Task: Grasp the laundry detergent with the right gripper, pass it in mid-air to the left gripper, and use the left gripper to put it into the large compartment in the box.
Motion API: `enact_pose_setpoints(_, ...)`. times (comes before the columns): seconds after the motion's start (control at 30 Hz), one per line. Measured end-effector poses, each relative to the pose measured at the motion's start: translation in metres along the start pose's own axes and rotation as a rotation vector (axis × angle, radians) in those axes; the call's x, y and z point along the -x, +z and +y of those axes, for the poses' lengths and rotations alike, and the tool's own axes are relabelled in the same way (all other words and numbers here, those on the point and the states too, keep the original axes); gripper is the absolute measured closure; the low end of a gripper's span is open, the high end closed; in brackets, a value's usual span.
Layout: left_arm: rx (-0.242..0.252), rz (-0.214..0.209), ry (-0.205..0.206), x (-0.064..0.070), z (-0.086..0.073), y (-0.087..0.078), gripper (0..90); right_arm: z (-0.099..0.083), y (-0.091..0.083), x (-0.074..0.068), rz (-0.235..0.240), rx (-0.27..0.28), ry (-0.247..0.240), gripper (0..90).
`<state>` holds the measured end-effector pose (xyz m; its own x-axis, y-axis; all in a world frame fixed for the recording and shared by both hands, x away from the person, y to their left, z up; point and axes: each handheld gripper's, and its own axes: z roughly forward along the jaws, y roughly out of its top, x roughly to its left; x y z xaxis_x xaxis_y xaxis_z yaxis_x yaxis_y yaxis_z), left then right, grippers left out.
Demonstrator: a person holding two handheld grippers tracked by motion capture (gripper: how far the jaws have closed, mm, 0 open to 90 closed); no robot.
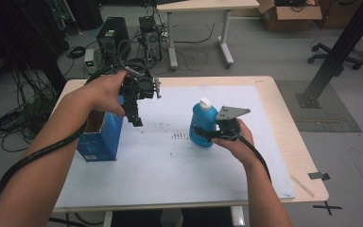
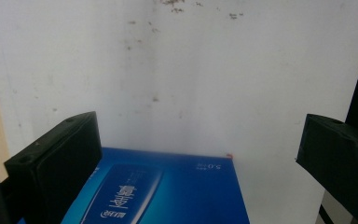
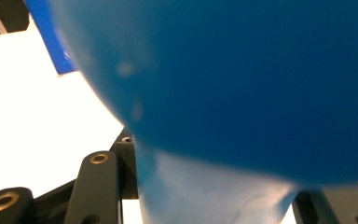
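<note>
The surface (image 1: 264, 142) is a pale wooden top covered by a large white mat (image 1: 170, 175) marked with small dark specks near its middle. On the mat's left part stands a blue carton (image 1: 99, 139), upright, its top flaps open. In the left gripper view the carton's printed blue face (image 2: 168, 191) lies low between and beyond the jaws, nearer the left jaw, with white mat above it.

Near the middle of the mat stands a blue bottle (image 1: 202, 124) with a white cap (image 1: 204, 102), upright or nearly so, well apart from the carton and to its right. The right tool (image 1: 207, 133) comes at it from the right, held by the person's right hand (image 1: 236, 142), and its jaws are closed around the bottle's lower body, one on each side. The right gripper view agrees: the bottle's blue wall (image 3: 242, 84) lies right up against the camera, blurred, with the jaw links just below it.

The left tool (image 1: 136, 120) hangs above the mat just right of the carton's top, in the left hand (image 1: 105, 90), pointing down. Its jaws stand wide apart with nothing between them, touching neither carton nor bottle.
</note>
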<state>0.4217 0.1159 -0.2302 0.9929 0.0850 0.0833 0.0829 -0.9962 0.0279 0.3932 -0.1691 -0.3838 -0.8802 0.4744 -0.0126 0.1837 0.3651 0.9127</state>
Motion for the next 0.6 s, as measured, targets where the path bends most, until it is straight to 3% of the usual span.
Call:
enact_pose_setpoints(0.23, 0.013, 0.005, 0.006, 0.005, 0.004, -0.014, 0.2, 0.035, -0.02, -0.004, 0.047, 0.002, -0.081, 46.2)
enact_pose_setpoints(0.33, 0.016, 0.008, 0.013, 0.006, 0.006, -0.02, 0.2, 0.046, -0.026, -0.007, 0.093, -0.006, -0.116, 46.0)
enact_pose_setpoints(0.6, 0.012, -0.001, 0.04, 0.014, 0.013, -0.028, 0.2, 0.054, -0.026, -0.015, 0.172, -0.019, -0.166, 46.0)
